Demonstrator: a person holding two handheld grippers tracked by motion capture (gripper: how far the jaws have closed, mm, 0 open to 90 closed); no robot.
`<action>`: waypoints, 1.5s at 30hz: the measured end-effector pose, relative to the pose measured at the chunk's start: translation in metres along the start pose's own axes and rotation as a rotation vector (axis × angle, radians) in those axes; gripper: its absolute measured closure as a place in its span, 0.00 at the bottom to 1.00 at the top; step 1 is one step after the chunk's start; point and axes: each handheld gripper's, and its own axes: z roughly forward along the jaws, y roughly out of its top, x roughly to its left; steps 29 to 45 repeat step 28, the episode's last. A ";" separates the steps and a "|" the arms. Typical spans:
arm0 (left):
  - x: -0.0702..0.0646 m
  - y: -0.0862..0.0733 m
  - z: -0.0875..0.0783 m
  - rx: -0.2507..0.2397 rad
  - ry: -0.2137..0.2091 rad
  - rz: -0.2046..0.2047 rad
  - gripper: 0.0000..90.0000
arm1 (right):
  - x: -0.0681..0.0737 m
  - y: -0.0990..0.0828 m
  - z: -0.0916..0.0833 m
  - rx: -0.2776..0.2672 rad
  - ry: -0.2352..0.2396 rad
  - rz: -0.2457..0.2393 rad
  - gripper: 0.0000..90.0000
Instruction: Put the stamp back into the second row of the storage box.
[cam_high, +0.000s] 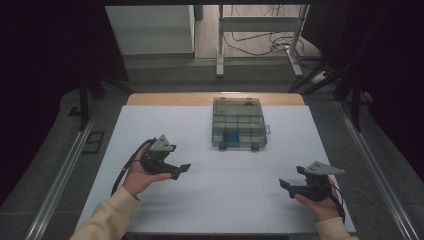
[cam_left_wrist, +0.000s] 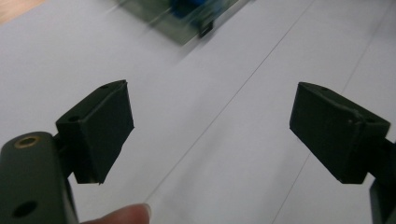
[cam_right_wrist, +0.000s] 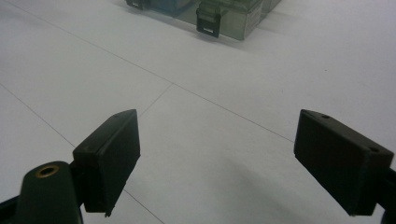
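While apart from the organizer box (cam_high: 238, 123), both tongs (cam_high: 183, 170) (cam_high: 285, 184) level, agape.

1. Organizer box (cam_high: 239, 123): clear, grey-tinted plastic, glossy, smooth; black plastic latches (cam_right_wrist: 208, 22) on its front.
2. Counter (cam_high: 200, 200): white matt sheet surface, smooth, with thin seam lines; bare wood strip (cam_high: 165, 99) along the far edge.
3. Left gripper (cam_high: 179, 170): black matt plastic jaws, faces flat and smooth; brass-looking metal insert (cam_left_wrist: 27, 141) in the body; grey matt plate on top.
4. Right gripper (cam_high: 286, 186): same black matt plastic, same grey plate.
5. Sleeve (cam_high: 107, 217): cream cloth, soft knit look.
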 end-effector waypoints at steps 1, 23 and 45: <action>0.000 -0.006 -0.004 0.005 0.024 -0.003 0.15 | 0.000 0.000 0.000 0.000 0.000 0.000 0.16; 0.000 -0.058 -0.017 0.009 0.112 -0.127 0.15 | 0.000 0.001 0.000 -0.002 0.010 -0.015 0.16; 0.000 -0.059 -0.016 0.009 0.114 -0.133 0.15 | 0.001 0.001 0.000 -0.002 0.015 -0.021 0.16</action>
